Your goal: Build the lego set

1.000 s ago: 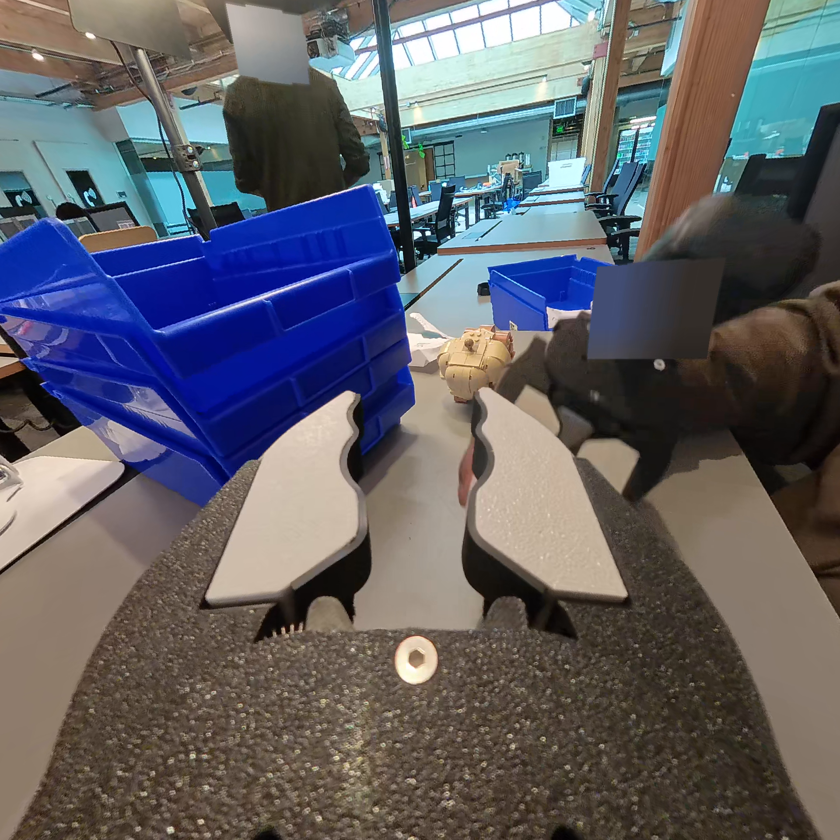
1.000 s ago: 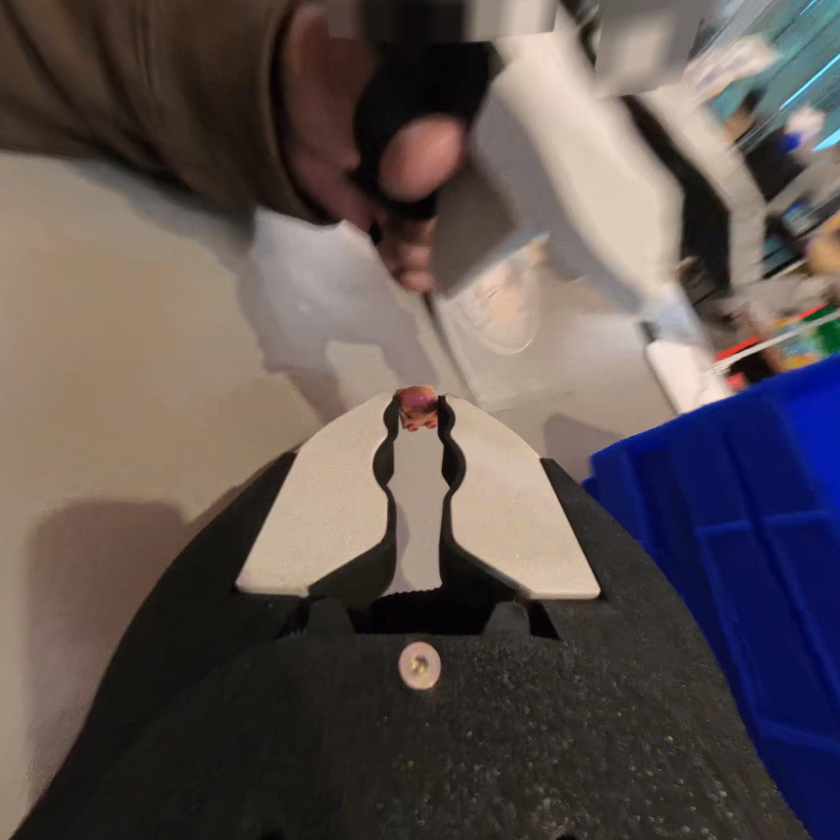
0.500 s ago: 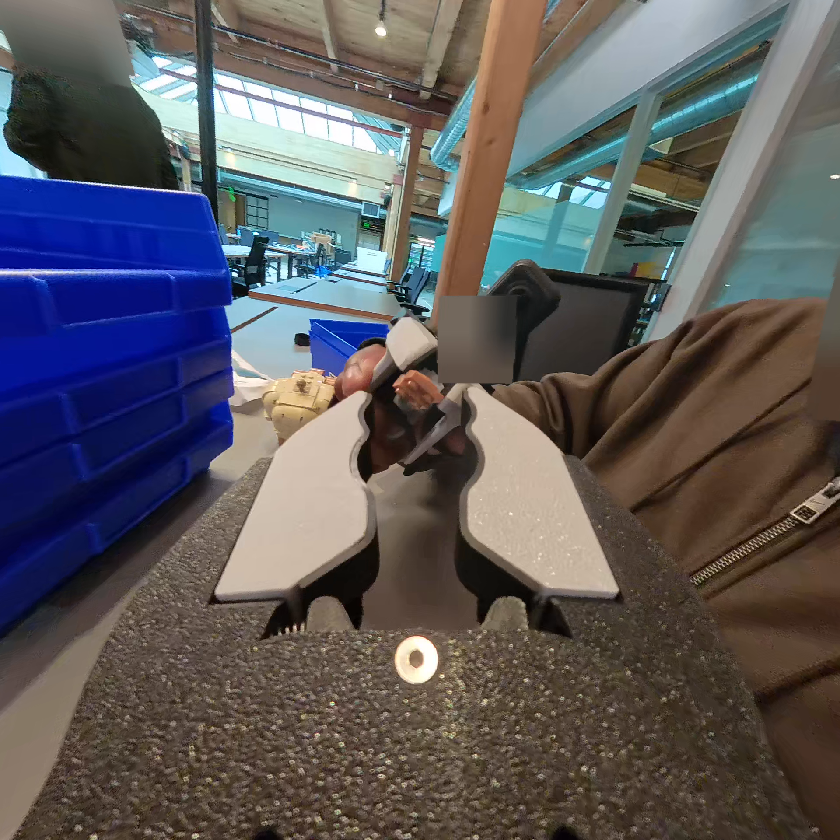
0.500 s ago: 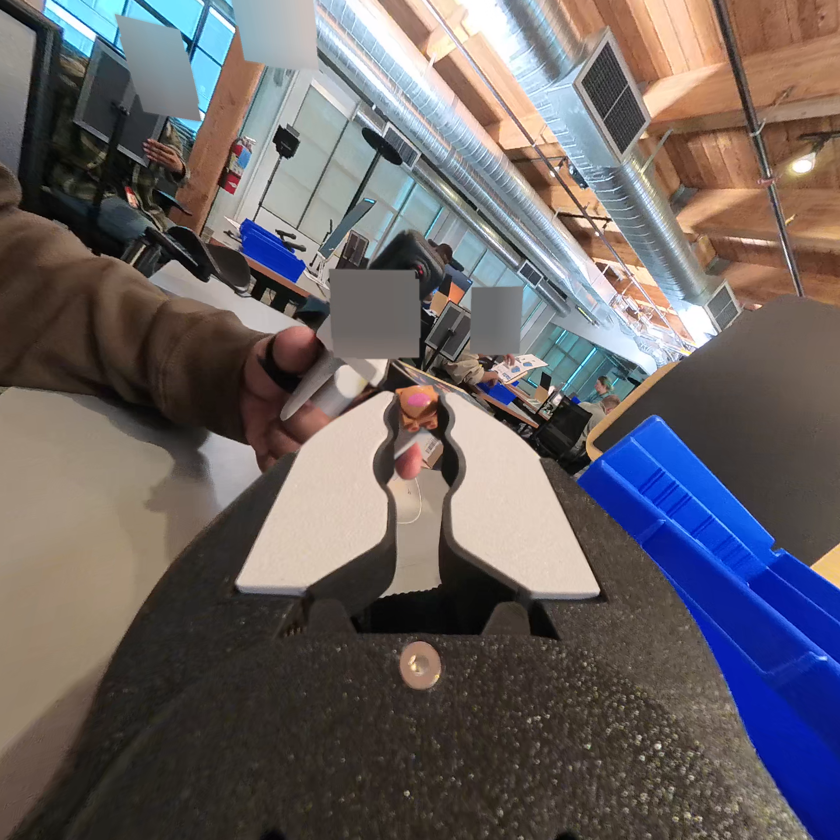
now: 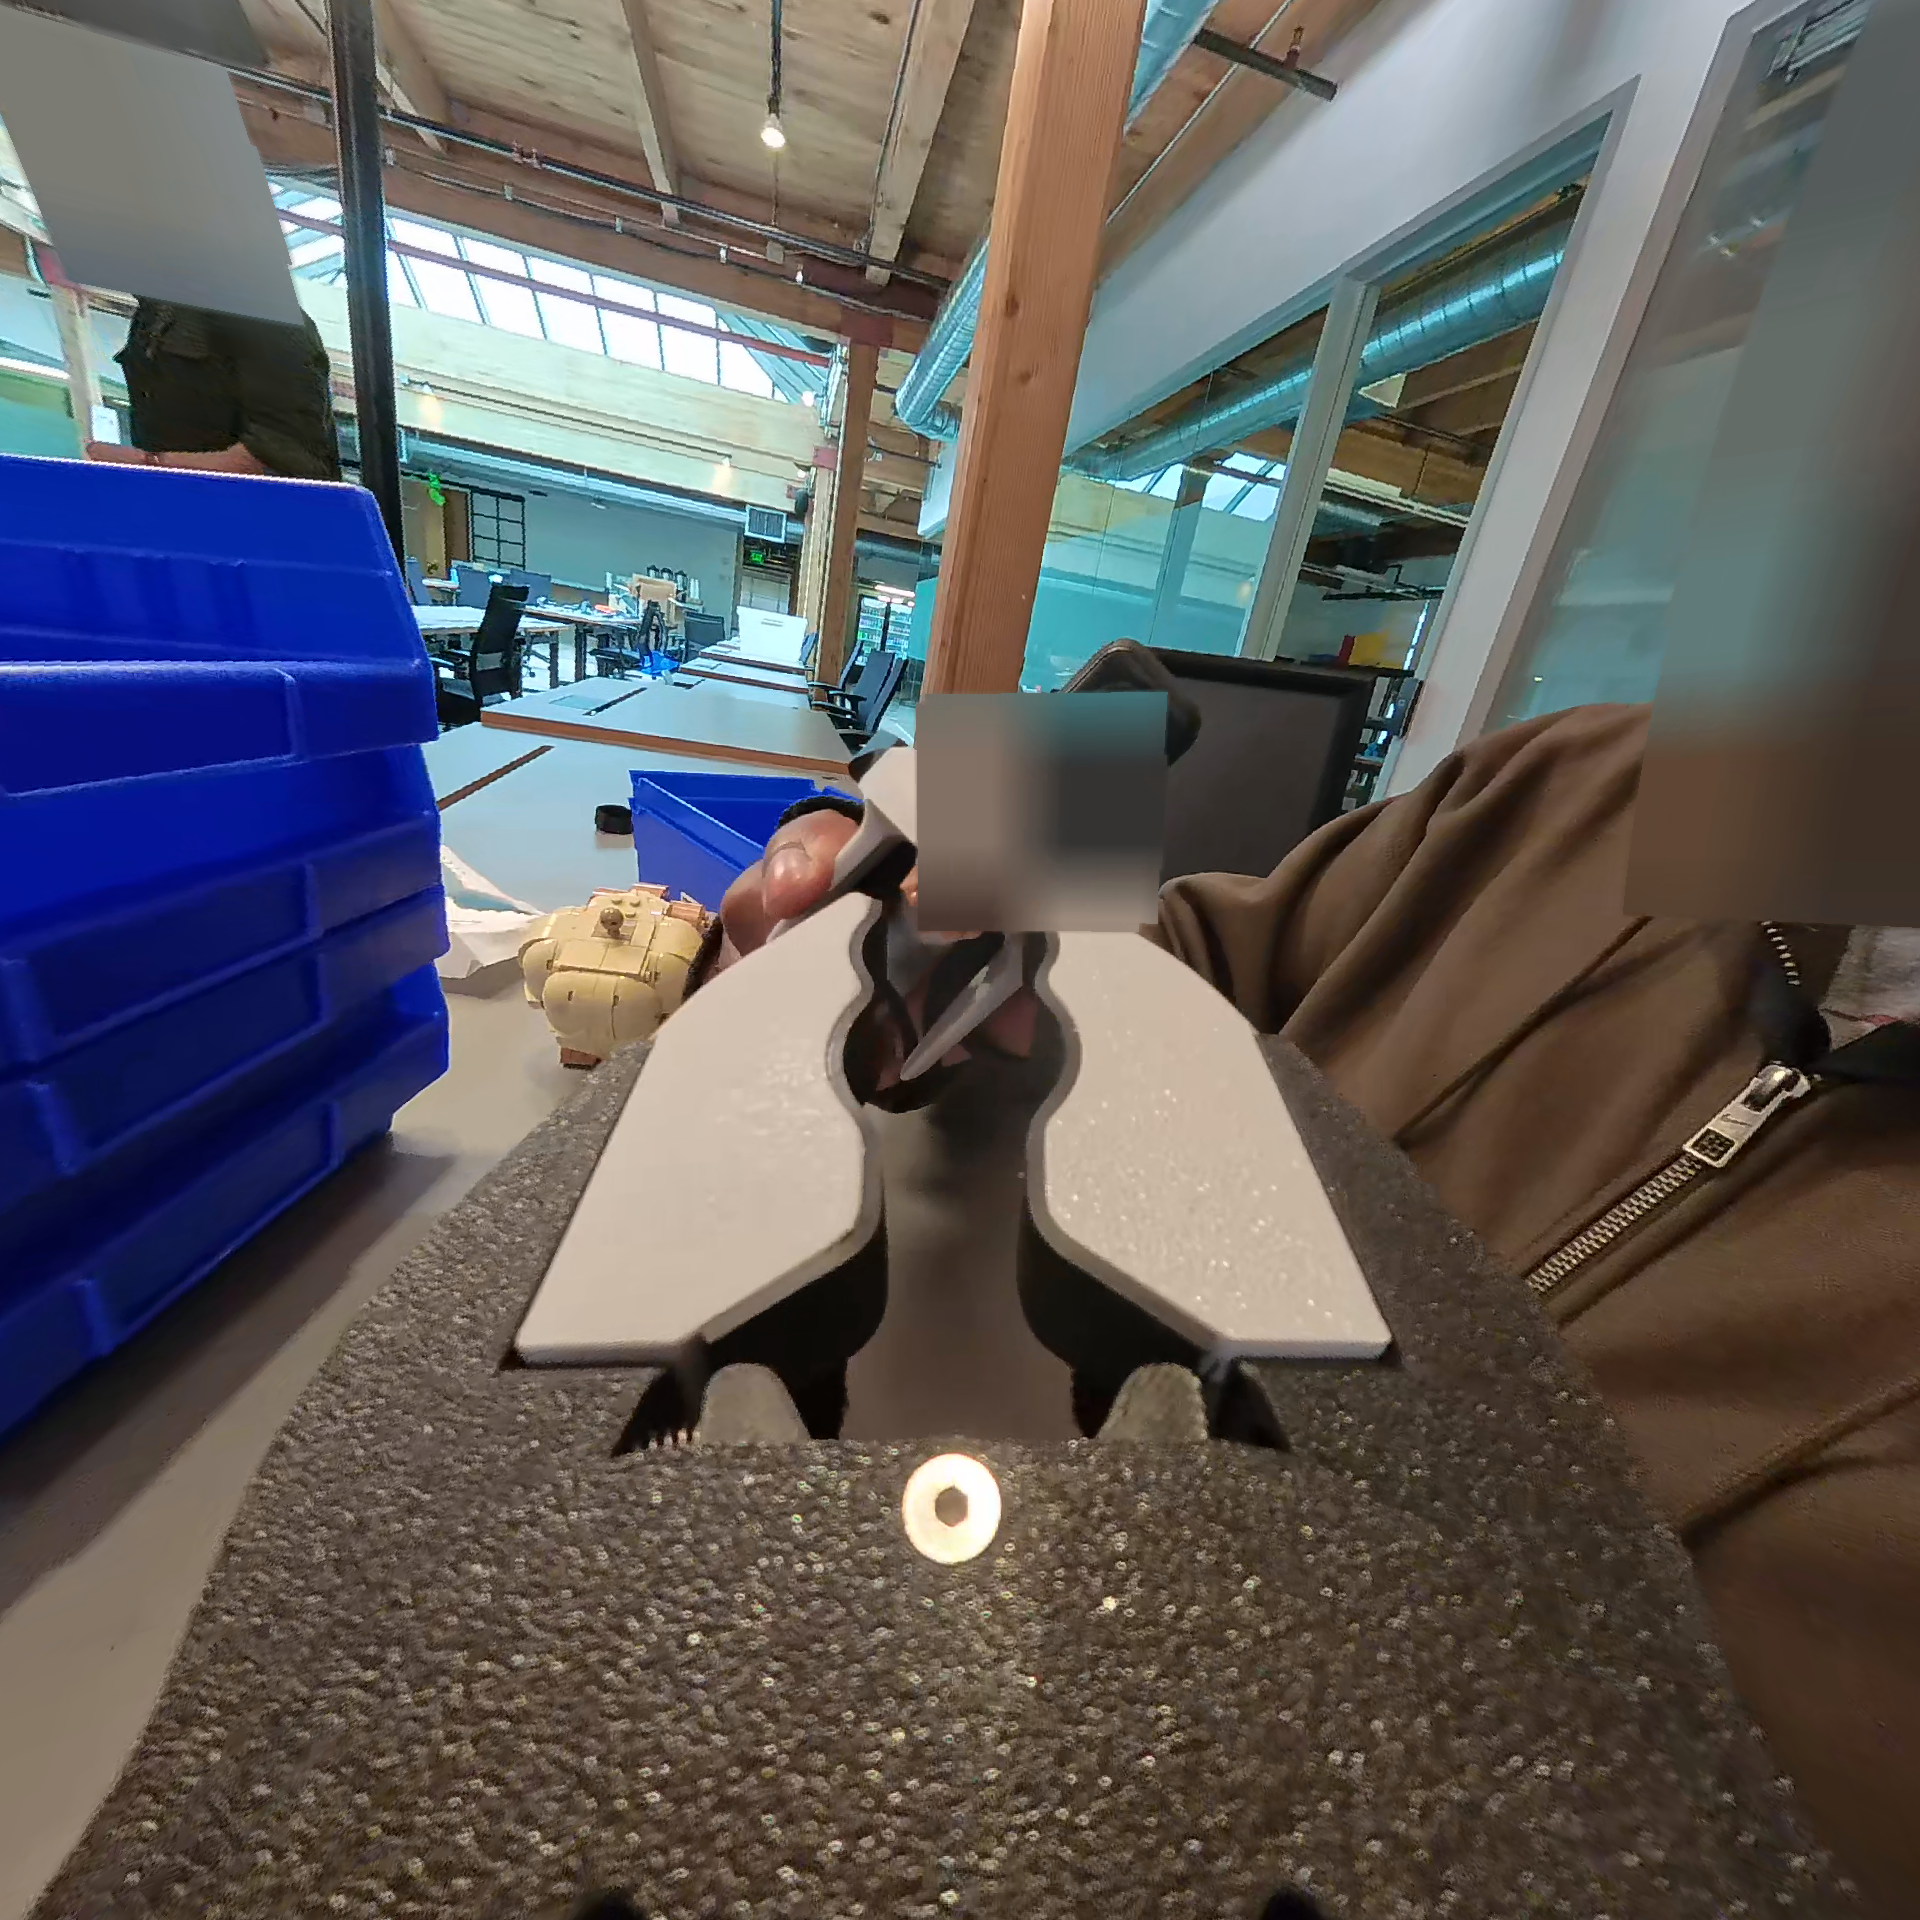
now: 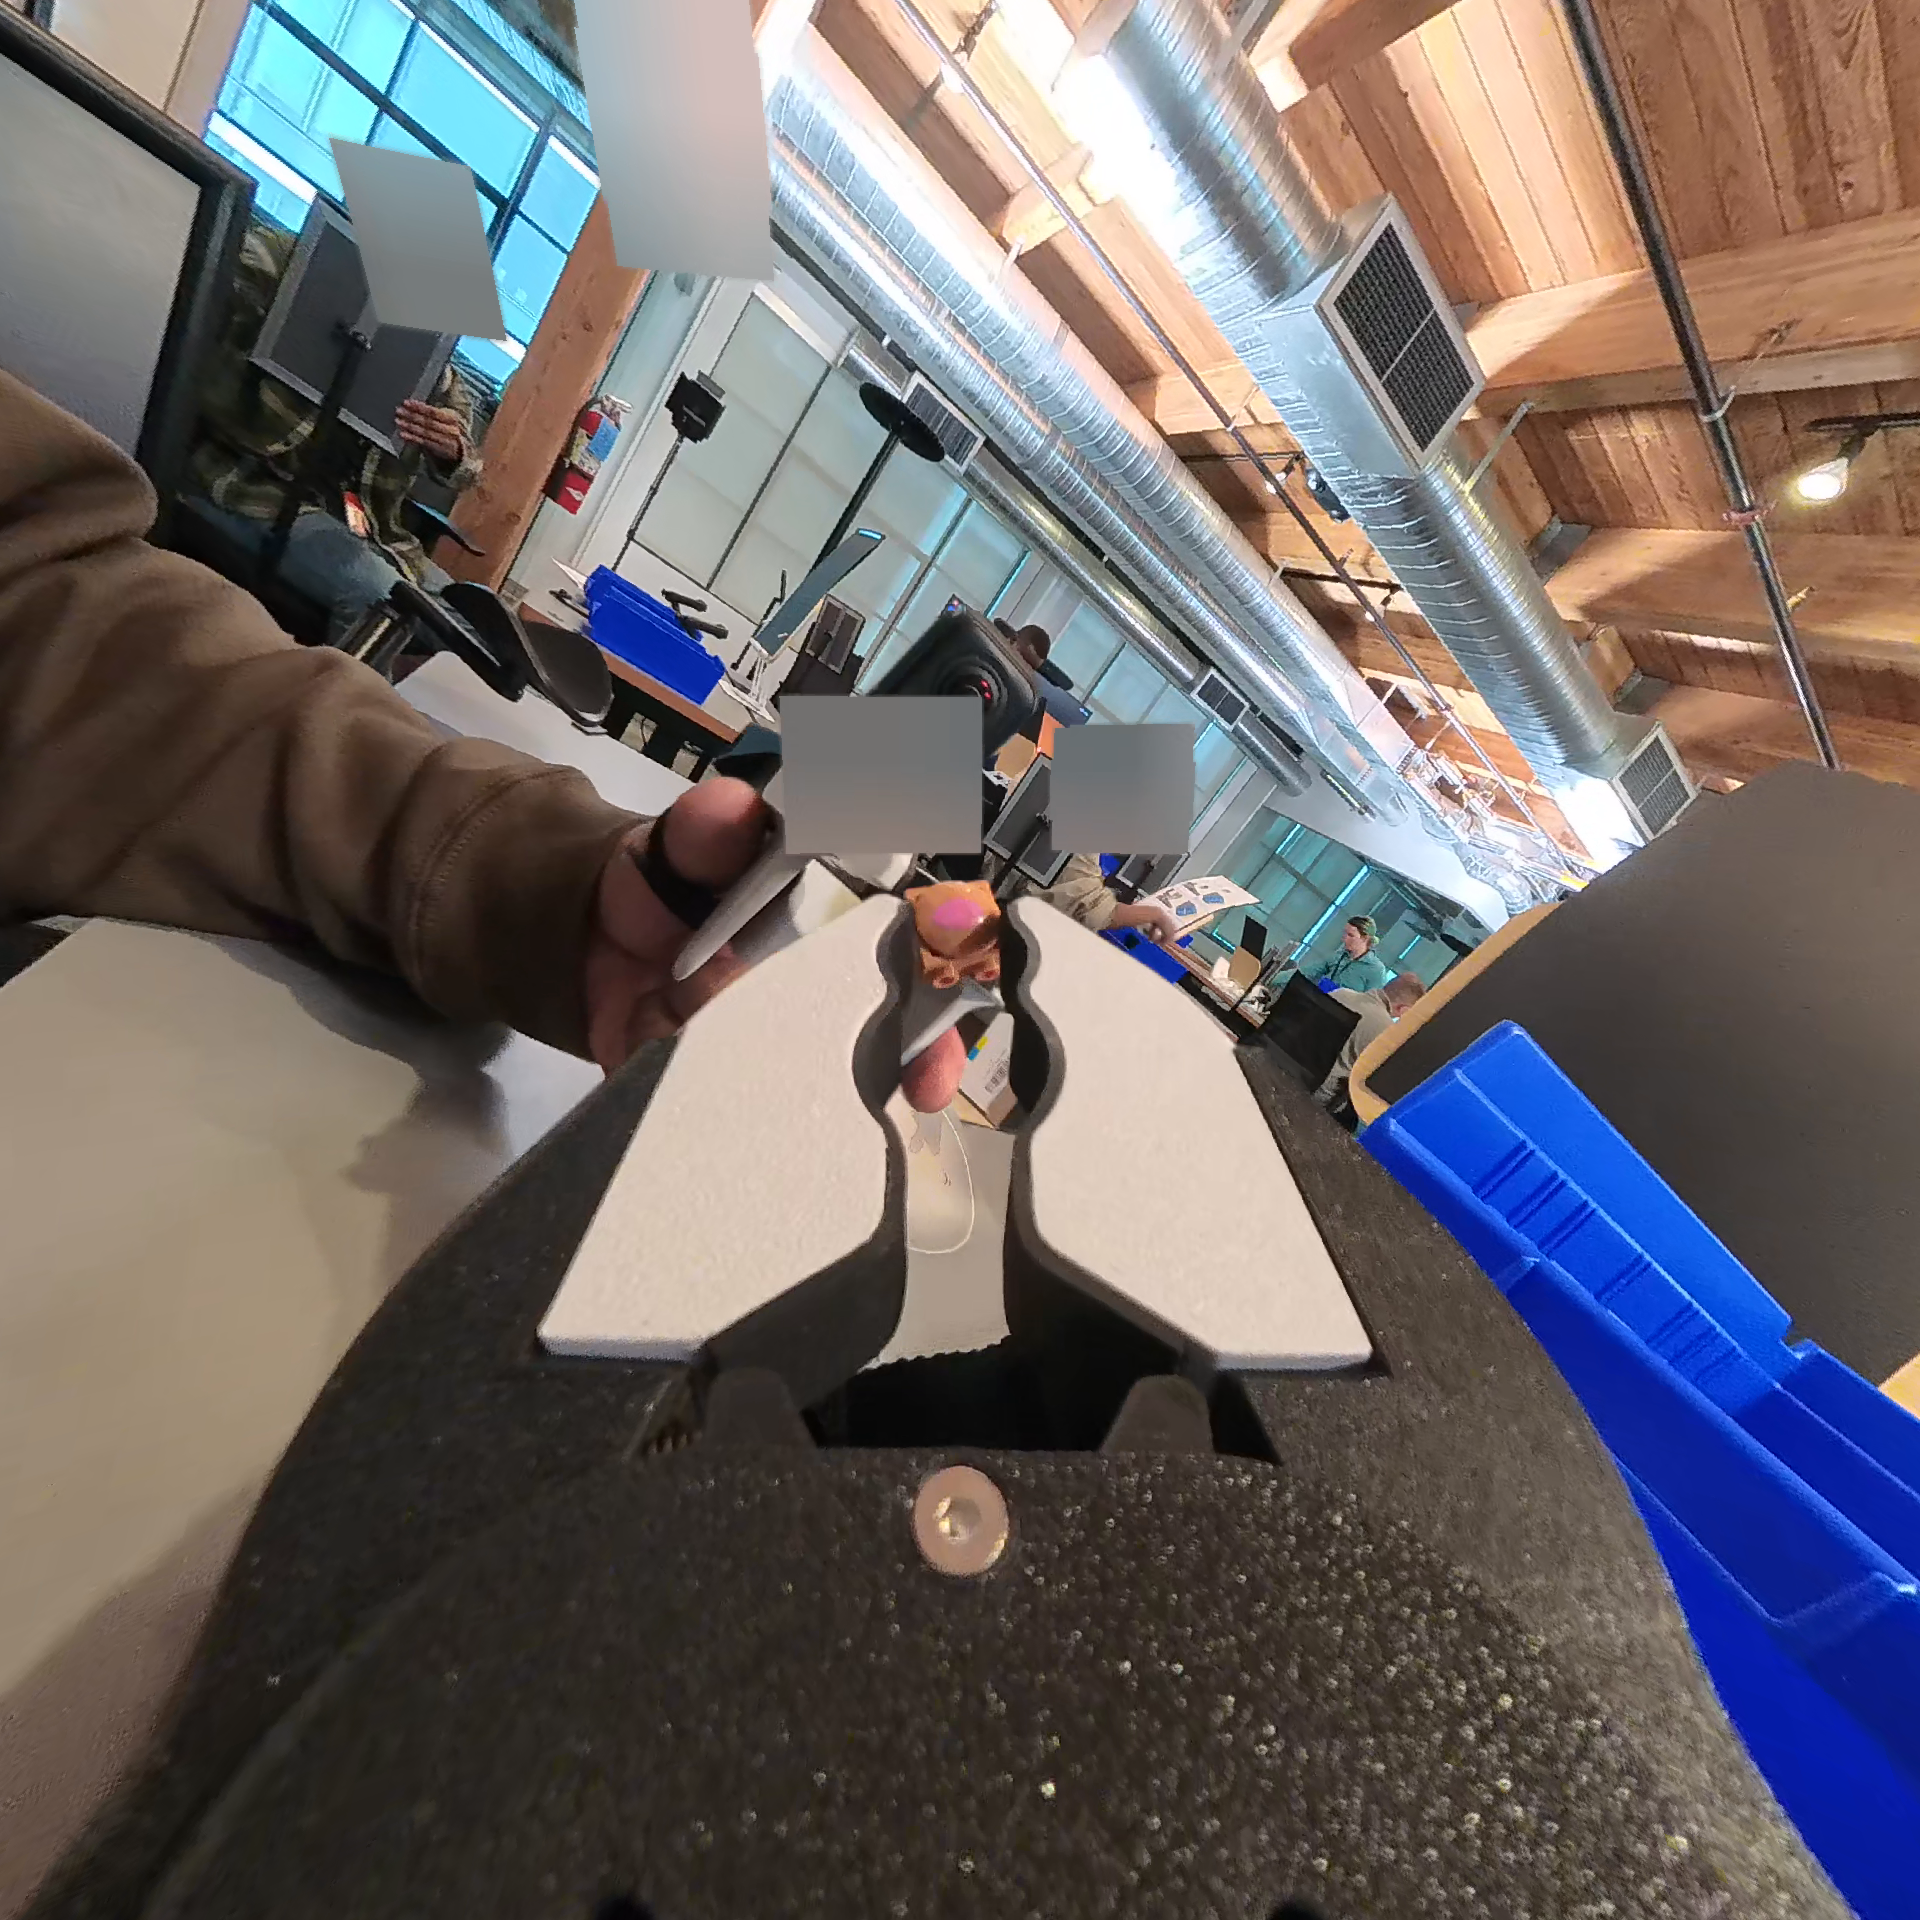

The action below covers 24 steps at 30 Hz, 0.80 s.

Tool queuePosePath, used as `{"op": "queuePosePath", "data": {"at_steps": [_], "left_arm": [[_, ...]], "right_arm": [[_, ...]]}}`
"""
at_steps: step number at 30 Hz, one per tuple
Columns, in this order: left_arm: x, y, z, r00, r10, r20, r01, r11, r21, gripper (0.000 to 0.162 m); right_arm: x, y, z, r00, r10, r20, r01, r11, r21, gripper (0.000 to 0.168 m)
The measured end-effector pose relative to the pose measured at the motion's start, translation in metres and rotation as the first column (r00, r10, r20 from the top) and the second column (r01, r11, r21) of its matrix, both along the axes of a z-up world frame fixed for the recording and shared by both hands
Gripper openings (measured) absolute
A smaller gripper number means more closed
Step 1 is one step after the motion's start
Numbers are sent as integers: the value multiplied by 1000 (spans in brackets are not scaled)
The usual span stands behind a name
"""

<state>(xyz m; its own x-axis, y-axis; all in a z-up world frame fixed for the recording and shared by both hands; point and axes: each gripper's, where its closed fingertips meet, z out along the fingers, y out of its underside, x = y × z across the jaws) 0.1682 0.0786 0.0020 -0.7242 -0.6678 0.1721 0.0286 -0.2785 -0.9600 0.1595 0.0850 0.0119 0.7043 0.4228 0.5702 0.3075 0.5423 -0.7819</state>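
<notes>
Your desk (image 5: pixel 540 810) runs grey under a stack of blue bins (image 5: pixel 208 831), which fills the left of the left wrist view and shows again at the right edge of the right wrist view. On the desk beside the stack sits the tan model (image 5: pixel 608 961), the part-built set, with white paper just behind it and apart from both tongs.

Your left tongs (image 5: pixel 956 940) stand fairly wide and hold nothing; through their gap you see the right tongs' grey fingers and your hand (image 5: pixel 790 883) around them, close ahead and raised off the desk. Your right tongs (image 6: pixel 956 930) are drawn narrow on a small brown brick (image 6: pixel 954 928) with a pink patch, pinched only at the very tips, its underside facing the camera. Your left hand (image 6: pixel 644 935) and the left tongs' fingers lie just beyond it.

The two pairs face each other, so a hand-over or regrip looks likely. The risk is the shallow tip grip: if your left tongs nudge the brick before closing squarely, or your right tongs loosen too soon, the brick could twist or drop to the desk. How the brick must sit on the model cannot be told from here.
</notes>
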Motion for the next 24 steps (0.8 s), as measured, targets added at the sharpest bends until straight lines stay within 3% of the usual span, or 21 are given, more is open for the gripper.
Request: {"op": "queuePosePath", "data": {"at_steps": [14, 24], "left_arm": [[-15, -25, 2, 981, -188, 40, 191, 980, -55, 25], [-21, -30, 8, 971, -211, 113, 221, 972, -85, 25]], "right_arm": [[-20, -14, 2, 993, 117, -25, -117, 993, 6, 16], [-23, -21, 8, 986, 155, -60, -154, 988, 21, 15]]}}
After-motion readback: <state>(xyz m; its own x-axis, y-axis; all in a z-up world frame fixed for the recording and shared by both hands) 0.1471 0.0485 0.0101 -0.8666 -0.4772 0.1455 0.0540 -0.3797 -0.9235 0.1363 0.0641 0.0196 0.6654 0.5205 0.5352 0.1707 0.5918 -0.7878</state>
